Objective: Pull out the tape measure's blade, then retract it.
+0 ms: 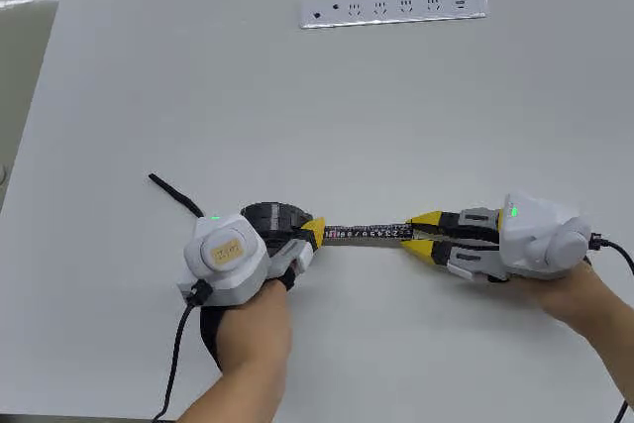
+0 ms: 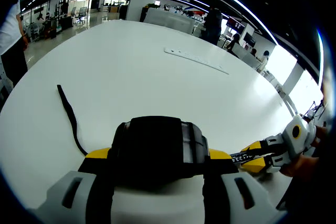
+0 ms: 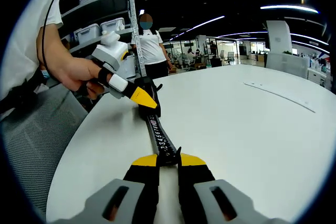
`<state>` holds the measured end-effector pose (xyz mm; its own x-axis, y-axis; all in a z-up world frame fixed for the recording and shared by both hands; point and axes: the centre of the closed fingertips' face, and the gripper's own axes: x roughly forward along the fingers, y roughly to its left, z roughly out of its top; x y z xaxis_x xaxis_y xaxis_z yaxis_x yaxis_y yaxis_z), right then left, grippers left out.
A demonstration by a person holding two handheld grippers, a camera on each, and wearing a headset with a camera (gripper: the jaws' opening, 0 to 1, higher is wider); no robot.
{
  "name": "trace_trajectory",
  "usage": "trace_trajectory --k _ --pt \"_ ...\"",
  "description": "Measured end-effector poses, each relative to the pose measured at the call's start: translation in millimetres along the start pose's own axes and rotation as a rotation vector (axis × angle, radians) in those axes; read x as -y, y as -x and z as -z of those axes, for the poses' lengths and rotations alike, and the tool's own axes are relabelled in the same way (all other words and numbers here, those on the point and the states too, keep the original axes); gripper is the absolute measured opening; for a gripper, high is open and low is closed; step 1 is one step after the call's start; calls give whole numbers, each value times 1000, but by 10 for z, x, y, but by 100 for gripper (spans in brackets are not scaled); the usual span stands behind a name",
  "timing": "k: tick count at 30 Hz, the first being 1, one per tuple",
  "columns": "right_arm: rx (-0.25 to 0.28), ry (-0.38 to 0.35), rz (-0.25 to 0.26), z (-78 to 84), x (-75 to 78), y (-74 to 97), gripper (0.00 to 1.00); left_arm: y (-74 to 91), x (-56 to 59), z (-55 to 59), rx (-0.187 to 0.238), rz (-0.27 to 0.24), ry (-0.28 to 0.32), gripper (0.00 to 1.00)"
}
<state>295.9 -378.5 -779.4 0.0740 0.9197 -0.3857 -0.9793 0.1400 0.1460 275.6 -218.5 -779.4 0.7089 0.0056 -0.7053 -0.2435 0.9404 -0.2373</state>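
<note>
**BLADE PART-EXTENDED, HELD AT BOTH ENDS**

At the near side of the table (image 1: pixel 446 126), the tape measure case (image 1: pixel 275 217) is clamped between the jaws of the left gripper (image 1: pixel 307 237). The blade (image 1: pixel 367 233) runs straight from the case to the right gripper (image 1: pixel 420 235), with its long axis on the line joining the two grippers. The right jaws are closed on the blade's free end. Retraction will likely require guiding that end back toward the case.

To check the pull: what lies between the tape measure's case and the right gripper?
The blade, pulled out, runs from the case to the right gripper, shut on its end, in the head view.
</note>
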Motion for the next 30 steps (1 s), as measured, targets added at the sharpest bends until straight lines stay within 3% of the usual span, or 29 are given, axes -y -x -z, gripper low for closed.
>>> trace_trajectory --k 30 --pt "-3 26 -29 -95 -120 -372 12 -2 -2 -6 1 4 8 67"
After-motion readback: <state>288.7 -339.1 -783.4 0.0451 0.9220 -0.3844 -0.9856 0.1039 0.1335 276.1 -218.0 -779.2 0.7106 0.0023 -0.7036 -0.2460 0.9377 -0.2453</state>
